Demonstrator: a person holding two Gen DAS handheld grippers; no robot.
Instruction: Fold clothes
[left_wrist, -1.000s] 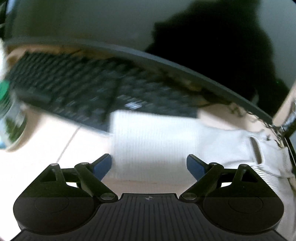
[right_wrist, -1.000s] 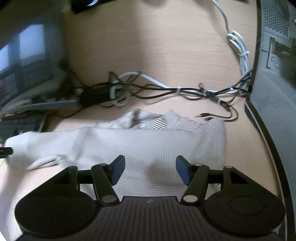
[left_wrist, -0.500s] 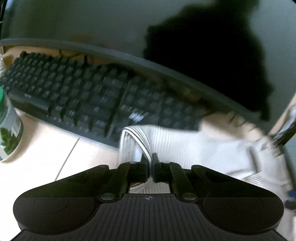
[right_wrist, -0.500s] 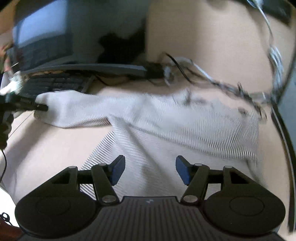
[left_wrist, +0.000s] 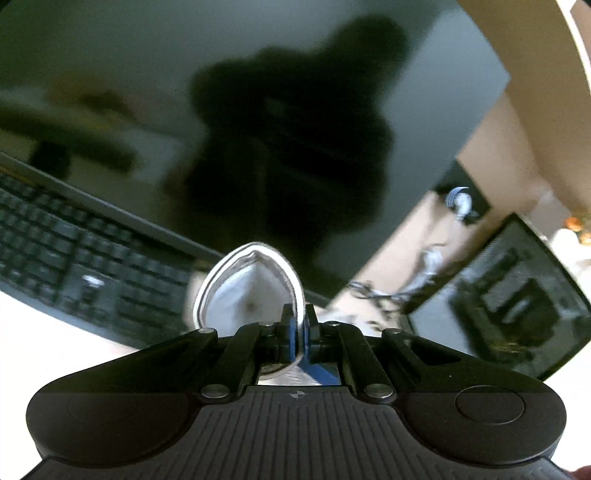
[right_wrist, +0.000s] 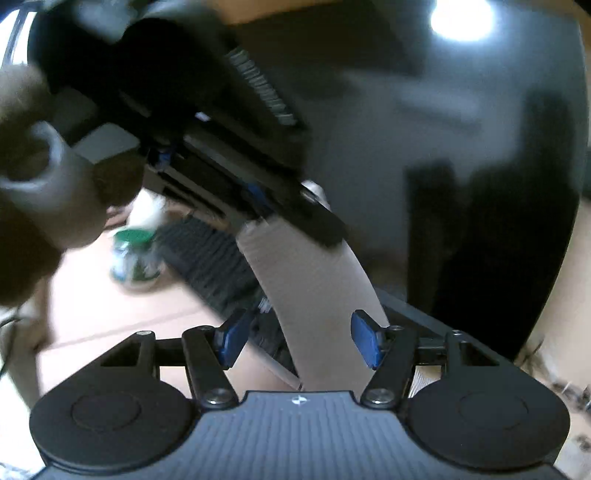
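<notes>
Left wrist view: the left hand-held gripper is clamped on the edge of a white ribbed garment, whose open cuff loops up just ahead of the pads, lifted off the counter. A keyboard and a dark monitor lie behind. Folding looks barely begun: one end is picked up and no fold is laid.

Right wrist view: the right hand-held gripper has its pads apart, holding nothing. The garment hangs as a taut strip between them, rising to the left hand-held gripper above. A green-capped bottle stands on the counter beside the keyboard.
</notes>
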